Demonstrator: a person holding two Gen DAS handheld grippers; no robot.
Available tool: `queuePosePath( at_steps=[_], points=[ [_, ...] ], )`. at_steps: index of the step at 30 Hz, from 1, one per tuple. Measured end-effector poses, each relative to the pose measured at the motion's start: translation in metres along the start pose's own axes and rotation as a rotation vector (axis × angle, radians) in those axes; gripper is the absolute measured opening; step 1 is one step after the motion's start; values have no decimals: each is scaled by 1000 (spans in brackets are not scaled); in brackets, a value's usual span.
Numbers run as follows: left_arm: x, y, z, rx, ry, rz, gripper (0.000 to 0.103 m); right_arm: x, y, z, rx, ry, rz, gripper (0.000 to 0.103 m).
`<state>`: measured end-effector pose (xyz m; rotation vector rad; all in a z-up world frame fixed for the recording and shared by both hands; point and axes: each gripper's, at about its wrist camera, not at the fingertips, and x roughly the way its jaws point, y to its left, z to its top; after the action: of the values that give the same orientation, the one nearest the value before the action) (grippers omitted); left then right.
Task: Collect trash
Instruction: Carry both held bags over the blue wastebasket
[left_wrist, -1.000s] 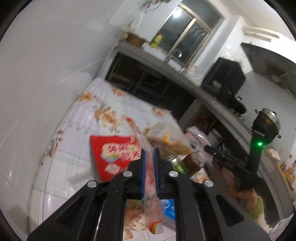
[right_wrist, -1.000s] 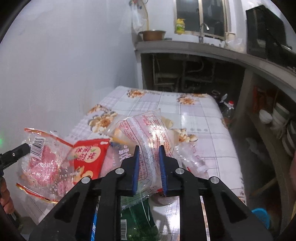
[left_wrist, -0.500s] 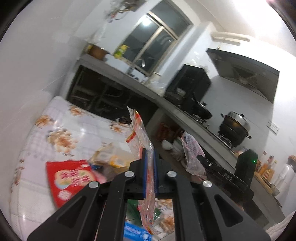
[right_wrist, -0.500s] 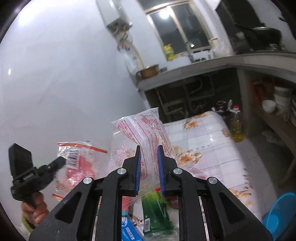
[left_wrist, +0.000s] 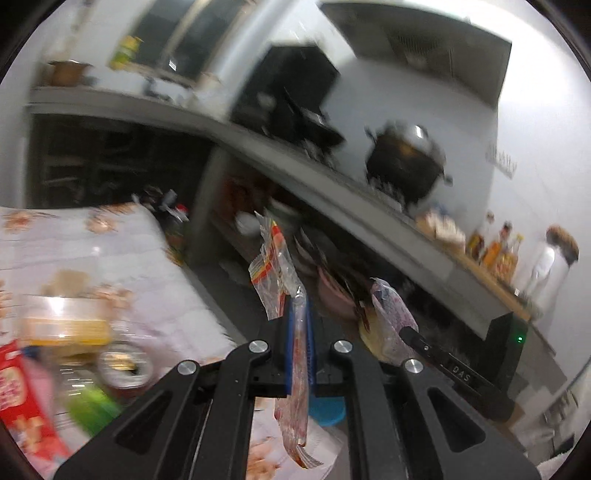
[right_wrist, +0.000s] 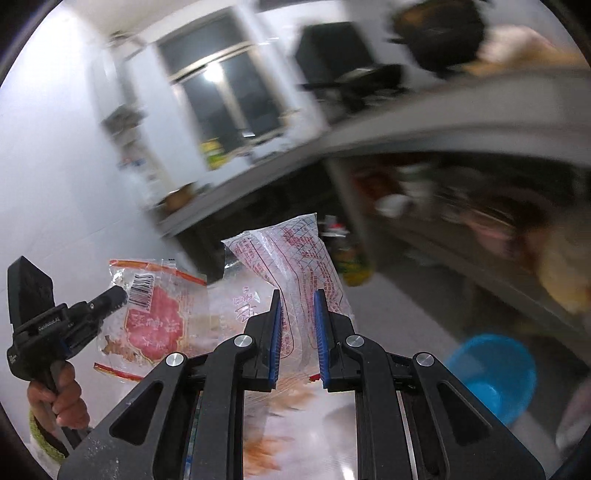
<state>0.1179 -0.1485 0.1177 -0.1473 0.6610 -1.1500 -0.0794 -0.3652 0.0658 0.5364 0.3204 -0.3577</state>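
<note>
My left gripper (left_wrist: 300, 310) is shut on a clear wrapper with red print (left_wrist: 275, 266), held in the air past the table's edge; the same wrapper shows in the right wrist view (right_wrist: 159, 317). My right gripper (right_wrist: 297, 299) is shut on a clear bag with a red grid print (right_wrist: 295, 254), also held up; it shows in the left wrist view (left_wrist: 391, 314). A blue bin (right_wrist: 491, 373) stands on the floor at lower right, partly seen under the left fingers (left_wrist: 327, 410). More trash lies on the flowered table (left_wrist: 110, 243): a red packet (left_wrist: 18, 398), a green packet (left_wrist: 92, 406).
A grey kitchen counter (left_wrist: 332, 177) runs across the back with a black pot (left_wrist: 406, 162) and bottles (left_wrist: 495, 251). Shelves with bowls sit under it. A bottle (right_wrist: 351, 262) stands on the floor by the table. Both views are motion blurred.
Both grippers have swung right, away from the table towards the counter and floor, each carrying its wrapper. The blue bin has come further into view.
</note>
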Motion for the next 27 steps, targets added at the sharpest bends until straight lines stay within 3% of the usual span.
queuePosePath(
  at_steps=[7, 11, 18, 27],
  points=[
    [125, -62, -16, 68, 212, -73, 5, -11, -99, -25, 189, 38, -194, 15],
    [197, -99, -32, 120, 344, -105, 5, -14, -155, -51, 315, 73, -249, 15],
    [297, -127, -80, 165, 551, -101, 5, 13, -232, -79, 546, 173, -274, 15],
    [382, -141, -105, 196, 660, -69, 6, 66, -291, -95, 713, 254, -238, 15]
  ],
)
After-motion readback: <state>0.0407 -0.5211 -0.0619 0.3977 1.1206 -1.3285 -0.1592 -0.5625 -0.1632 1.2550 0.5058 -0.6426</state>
